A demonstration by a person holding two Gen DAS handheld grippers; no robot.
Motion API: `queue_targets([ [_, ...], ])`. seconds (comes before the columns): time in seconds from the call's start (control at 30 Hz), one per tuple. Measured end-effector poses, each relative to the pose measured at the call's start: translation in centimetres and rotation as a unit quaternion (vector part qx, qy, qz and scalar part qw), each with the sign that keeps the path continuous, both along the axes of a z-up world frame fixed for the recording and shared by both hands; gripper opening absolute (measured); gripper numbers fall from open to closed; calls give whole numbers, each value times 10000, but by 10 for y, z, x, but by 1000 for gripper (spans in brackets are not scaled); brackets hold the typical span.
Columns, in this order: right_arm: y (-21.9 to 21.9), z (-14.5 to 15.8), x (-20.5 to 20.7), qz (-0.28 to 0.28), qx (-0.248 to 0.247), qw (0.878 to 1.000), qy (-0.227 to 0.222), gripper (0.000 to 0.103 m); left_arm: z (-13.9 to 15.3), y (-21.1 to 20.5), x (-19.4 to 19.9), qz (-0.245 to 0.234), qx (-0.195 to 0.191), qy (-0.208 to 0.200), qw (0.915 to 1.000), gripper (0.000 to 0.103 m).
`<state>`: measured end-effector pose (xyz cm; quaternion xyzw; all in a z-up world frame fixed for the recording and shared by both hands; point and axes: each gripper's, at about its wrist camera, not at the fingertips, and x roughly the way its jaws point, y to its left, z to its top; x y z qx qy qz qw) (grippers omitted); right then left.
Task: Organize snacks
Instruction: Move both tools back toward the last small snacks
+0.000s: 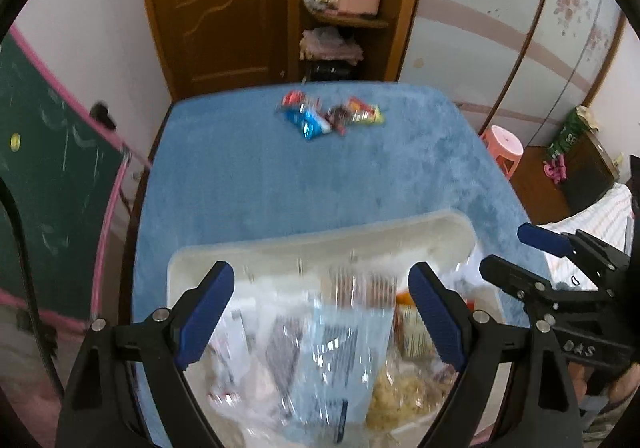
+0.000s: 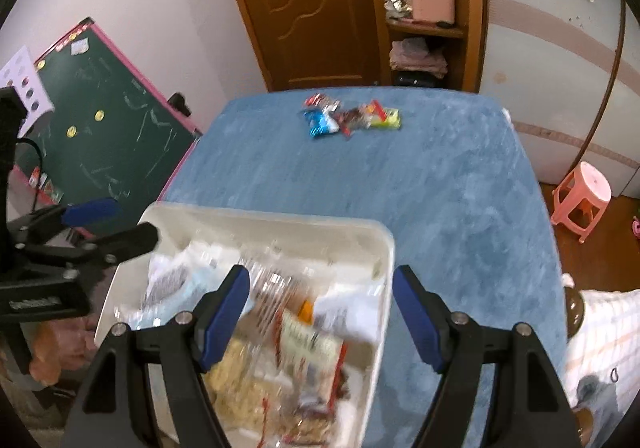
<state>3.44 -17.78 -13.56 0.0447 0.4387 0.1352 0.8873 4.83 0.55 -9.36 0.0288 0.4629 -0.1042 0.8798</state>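
Observation:
A white bin (image 1: 320,244) (image 2: 372,232) full of clear and printed snack bags (image 1: 320,352) (image 2: 304,344) sits at the near edge of the blue table. A small pile of loose snack packets (image 1: 330,115) (image 2: 352,117) lies at the far end of the table. My left gripper (image 1: 320,324) is open and empty, above the bin's contents. My right gripper (image 2: 320,324) is open and empty, above the bin's right side. Each gripper also shows in the other view, the right (image 1: 520,248) and the left (image 2: 116,224). Both views are blurred.
The table has a blue plush cover (image 1: 280,175) (image 2: 440,183). A green chalkboard (image 1: 48,167) (image 2: 104,127) stands to the left. A pink stool (image 1: 504,147) (image 2: 580,199) is to the right. A wooden door and shelf (image 2: 424,7) are behind.

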Motion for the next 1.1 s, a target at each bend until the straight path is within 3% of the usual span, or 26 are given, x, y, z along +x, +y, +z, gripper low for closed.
queue_targets([
  [0.3, -26, 71, 92, -118, -338, 9974, -630, 71, 69, -10, 92, -90, 271, -462, 9985, 88],
  [0.53, -37, 82, 201, -209, -884, 9942, -567, 71, 77, -28, 205, 184, 845, -478, 9951, 88],
  [0.63, -39, 63, 251, -231, -1169, 9923, -345, 71, 55, -32, 255, 398, 948, -302, 9942, 88],
  [0.77, -41, 13, 303, -227, -1007, 9943, 270, 71, -11, -37, 305, 515, 815, 455, 9943, 88],
  [0.93, -40, -62, 340, -227, -252, 9931, 1126, 56, -99, -48, 332, 667, 891, 1154, 9871, 82],
  [1.1, -35, -105, 357, -264, 366, 9873, 1522, 48, -140, -46, 346, 880, 427, 1471, 9843, 82],
])
